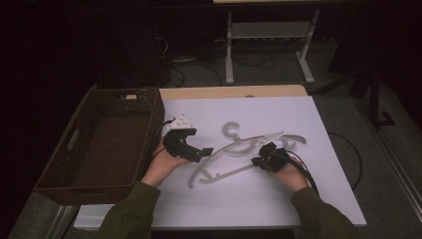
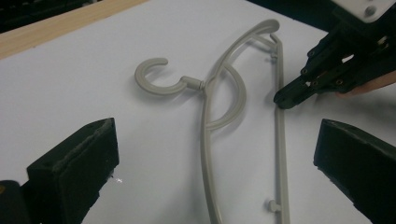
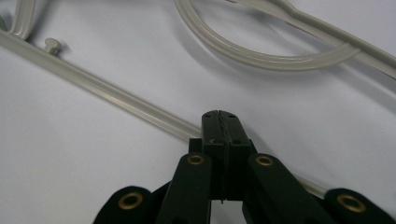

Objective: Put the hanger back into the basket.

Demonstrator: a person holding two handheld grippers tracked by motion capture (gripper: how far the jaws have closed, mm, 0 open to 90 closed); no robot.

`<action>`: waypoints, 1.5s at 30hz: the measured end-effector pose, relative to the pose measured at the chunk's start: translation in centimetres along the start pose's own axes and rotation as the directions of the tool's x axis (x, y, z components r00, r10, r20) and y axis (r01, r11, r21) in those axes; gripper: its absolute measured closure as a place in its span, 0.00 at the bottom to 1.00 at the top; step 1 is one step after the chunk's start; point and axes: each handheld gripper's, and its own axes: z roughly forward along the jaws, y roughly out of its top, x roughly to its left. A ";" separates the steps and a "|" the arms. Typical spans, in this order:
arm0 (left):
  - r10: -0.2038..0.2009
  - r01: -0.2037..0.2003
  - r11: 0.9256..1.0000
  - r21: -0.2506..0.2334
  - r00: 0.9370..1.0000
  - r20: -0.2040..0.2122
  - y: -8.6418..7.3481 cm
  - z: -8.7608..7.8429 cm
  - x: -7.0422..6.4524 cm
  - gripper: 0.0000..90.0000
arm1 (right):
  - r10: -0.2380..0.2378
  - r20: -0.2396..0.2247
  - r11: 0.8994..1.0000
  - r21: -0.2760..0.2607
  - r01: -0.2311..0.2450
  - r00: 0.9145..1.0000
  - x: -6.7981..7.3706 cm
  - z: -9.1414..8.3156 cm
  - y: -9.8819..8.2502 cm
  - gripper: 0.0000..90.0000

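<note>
Fingers first: your left gripper (image 2: 210, 163) has its jaws spread wide over the grey hanger (image 2: 205, 140), while your right gripper (image 3: 222, 116) is pinched closed against the hanger's straight bar. The hanger lies flat mid-mat, with the basket (image 1: 74, 164) at nine o'clock.

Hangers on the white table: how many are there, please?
1. The grey plastic hanger lies flat mid-table between the left gripper and the right gripper, right of the wicker basket. The basket's near inside is hidden.
</note>
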 end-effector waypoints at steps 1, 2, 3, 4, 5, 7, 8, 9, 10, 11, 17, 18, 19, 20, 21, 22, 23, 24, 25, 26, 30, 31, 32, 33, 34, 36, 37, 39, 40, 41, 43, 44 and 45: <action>0.001 -0.001 1.000 0.009 1.000 0.001 0.0 0.2 0.0 0.00 | -0.004 0.001 1.000 0.002 0.004 1.000 0.0 0.0 0.0 0.99; 0.000 0.000 1.000 0.024 1.000 0.001 -0.1 0.8 0.0 0.00 | 0.002 -0.003 1.000 0.005 -0.002 1.000 0.0 0.0 -0.1 0.99; 0.001 -0.001 0.999 0.037 1.000 -0.001 -0.2 1.1 0.1 0.00 | 0.010 -0.005 1.000 0.007 -0.010 1.000 0.1 0.0 -0.1 0.99; 0.001 -0.001 0.999 0.037 1.000 -0.001 -0.2 1.1 0.1 0.00 | 0.011 -0.006 1.000 0.007 -0.011 1.000 0.1 0.0 -0.1 1.00; 0.005 -0.005 0.999 0.047 1.000 -0.005 -0.2 1.5 0.1 0.00 | 0.011 -0.006 1.000 0.007 -0.011 1.000 0.1 0.0 -0.1 1.00; 0.007 -0.006 0.998 0.070 1.000 -0.011 -0.4 2.1 0.2 0.00 | 0.007 -0.004 1.000 0.008 -0.007 1.000 0.1 0.0 0.0 0.99; 0.015 -0.014 0.995 0.094 1.000 -0.011 -0.5 2.5 0.2 0.00 | 0.002 -0.002 1.000 0.008 -0.002 1.000 0.1 0.0 -0.1 0.99; 0.020 -0.019 0.994 0.104 1.000 -0.010 -0.6 2.9 0.3 0.00 | 0.002 -0.002 1.000 0.008 -0.002 1.000 0.1 0.0 -0.1 0.99; 0.025 -0.024 0.991 0.129 1.000 -0.012 -0.7 3.5 0.4 0.00 | 0.003 -0.004 1.000 0.008 -0.003 1.000 0.1 0.0 -0.1 1.00; 0.013 -0.012 0.992 0.124 1.000 -0.009 -0.8 3.8 0.3 0.00 | 0.003 -0.004 1.000 0.008 -0.003 1.000 0.1 0.0 -0.1 1.00; 0.059 -0.055 0.981 0.184 0.998 -0.014 -0.7 5.6 0.5 0.00 | 0.013 -0.003 1.000 0.008 -0.013 1.000 0.1 0.0 0.0 0.99; 0.060 -0.057 0.981 0.187 0.998 -0.012 -0.7 5.9 0.5 0.02 | 0.010 -0.004 1.000 0.009 -0.010 1.000 0.1 0.0 -0.1 0.99; 0.067 -0.064 0.978 0.196 0.998 -0.008 -0.6 6.2 0.5 0.08 | 0.009 -0.005 1.000 0.008 -0.009 1.000 0.1 0.0 -0.1 0.99; 0.077 -0.074 0.975 0.210 0.997 -0.007 -0.6 6.8 0.5 0.14 | 0.012 -0.005 1.000 0.009 -0.012 1.000 0.1 0.0 -0.1 1.00; 0.077 -0.074 0.975 0.210 0.997 -0.007 -0.6 6.8 0.5 0.14 | 0.012 -0.005 1.000 0.008 -0.012 1.000 0.1 0.0 -0.1 0.99; 0.083 -0.078 0.971 0.228 0.996 -0.013 -0.5 7.5 0.4 0.15 | 0.012 -0.005 1.000 0.008 -0.012 1.000 0.1 0.0 -0.1 0.99; 0.083 -0.078 0.971 0.228 0.996 -0.013 -0.5 7.5 0.4 0.15 | 0.013 -0.006 1.000 0.008 -0.013 1.000 0.1 0.0 -0.1 0.99; 0.105 -0.098 0.965 0.242 0.994 -0.016 -0.5 7.9 0.5 0.16 | 0.013 -0.006 1.000 0.007 -0.013 1.000 0.1 0.0 -0.1 0.99; 0.105 -0.098 0.965 0.242 0.994 -0.016 -0.5 7.9 0.5 0.17 | 0.013 -0.006 1.000 0.007 -0.013 1.000 0.1 0.0 -0.1 0.99; 0.115 -0.109 0.959 0.262 0.993 -0.006 -0.4 8.4 0.5 0.18 | 0.012 -0.006 1.000 0.007 -0.012 1.000 0.1 0.0 -0.1 1.00; 0.127 -0.123 0.950 0.288 0.992 0.006 -0.3 9.0 0.4 0.26 | 0.015 -0.009 1.000 0.006 -0.015 1.000 0.1 0.0 -0.1 0.99; 0.142 -0.138 0.947 0.291 0.990 0.006 -0.2 9.3 0.3 0.34 | 0.014 -0.008 1.000 0.005 -0.014 1.000 0.1 0.0 -0.1 0.99; 0.151 -0.146 0.943 0.298 0.989 0.008 -0.1 9.5 0.2 0.37 | 0.014 -0.008 1.000 0.005 -0.014 1.000 0.1 0.0 -0.1 1.00; 0.153 -0.149 0.942 0.301 0.988 0.008 -0.1 9.6 0.0 0.39 | 0.014 -0.008 1.000 0.005 -0.014 1.000 0.1 0.0 -0.1 0.99; 0.153 -0.149 0.942 0.301 0.988 0.008 -0.1 9.6 0.0 0.43 | 0.014 -0.008 1.000 0.005 -0.014 1.000 0.1 0.0 -0.1 0.99; 0.169 -0.163 0.938 0.306 0.986 0.006 -0.1 9.9 -0.3 0.50 | 0.014 -0.007 1.000 0.006 -0.014 1.000 0.1 0.0 -0.1 0.99; 0.169 -0.163 0.938 0.306 0.986 0.006 -0.1 9.9 -0.3 0.53 | 0.014 -0.007 1.000 0.006 -0.014 1.000 0.1 0.0 -0.1 0.99; 0.182 -0.178 0.934 0.310 0.983 0.015 -0.1 10.0 -0.4 0.60 | 0.008 -0.003 1.000 0.003 -0.008 1.000 0.2 0.0 -0.1 1.00; 0.187 -0.181 0.934 0.308 0.982 0.012 -0.1 9.9 -0.5 0.63 | 0.006 -0.002 1.000 0.002 -0.006 1.000 0.2 0.0 -0.1 0.99; 0.187 -0.182 0.933 0.311 0.982 0.012 -0.1 9.9 -0.5 0.67 | 0.006 -0.002 1.000 0.002 -0.006 1.000 0.2 0.0 -0.1 0.99; 0.191 -0.183 0.932 0.314 0.982 0.008 -0.1 9.9 -0.5 0.69 | 0.005 -0.002 1.000 0.002 -0.005 1.000 0.2 0.0 -0.2 1.00; 0.190 -0.185 0.931 0.316 0.982 0.015 0.0 9.8 -0.5 0.75 | 0.004 -0.001 1.000 0.001 -0.004 1.000 0.2 0.0 -0.2 0.99; 0.186 -0.181 0.931 0.316 0.982 0.015 -0.1 9.8 -0.5 0.77 | 0.004 -0.001 1.000 0.001 -0.004 1.000 0.2 0.0 -0.2 0.99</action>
